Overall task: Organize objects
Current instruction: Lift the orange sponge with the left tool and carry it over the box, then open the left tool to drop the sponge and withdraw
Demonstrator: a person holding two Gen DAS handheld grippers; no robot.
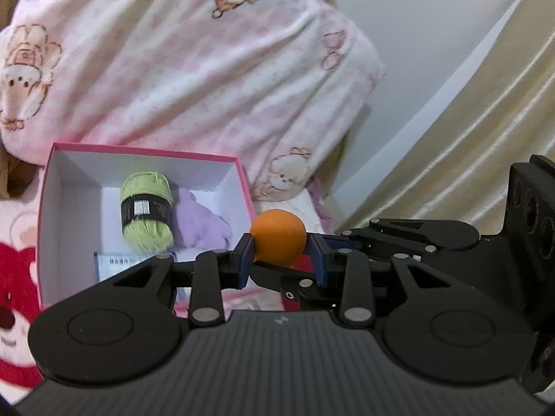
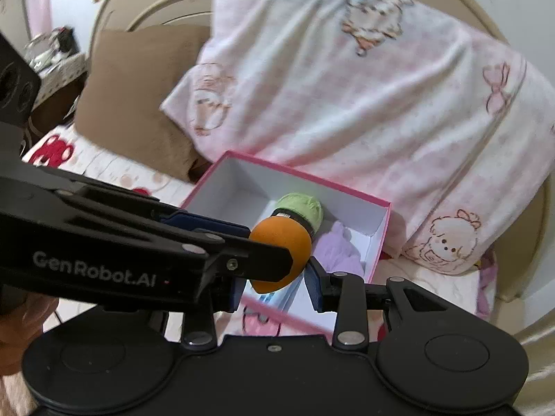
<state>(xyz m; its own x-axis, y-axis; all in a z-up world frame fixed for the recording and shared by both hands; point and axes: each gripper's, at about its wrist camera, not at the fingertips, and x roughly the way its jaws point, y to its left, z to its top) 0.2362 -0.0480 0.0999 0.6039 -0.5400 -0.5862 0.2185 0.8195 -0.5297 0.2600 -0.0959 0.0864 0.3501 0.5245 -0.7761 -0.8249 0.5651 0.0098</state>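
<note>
Orange ball (image 1: 278,237) is sitting clamped between both narrowed grippers, left gripper (image 1: 281,260) and right gripper (image 2: 274,286), their jaws pinching it above the pink box's (image 1: 47,187) near-right rim; green yarn (image 1: 146,213) is lying inside, with floor room beside.

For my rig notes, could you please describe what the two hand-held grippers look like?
Both are matte black, each with a ribbed body, two round discs, and linkage bars joined by silver rivets. The left hand-held gripper and the right hand-held gripper have dark blue finger pads. The left one's side reads "GenRobot.AI" in grey. No cables or sleeves show.
</note>
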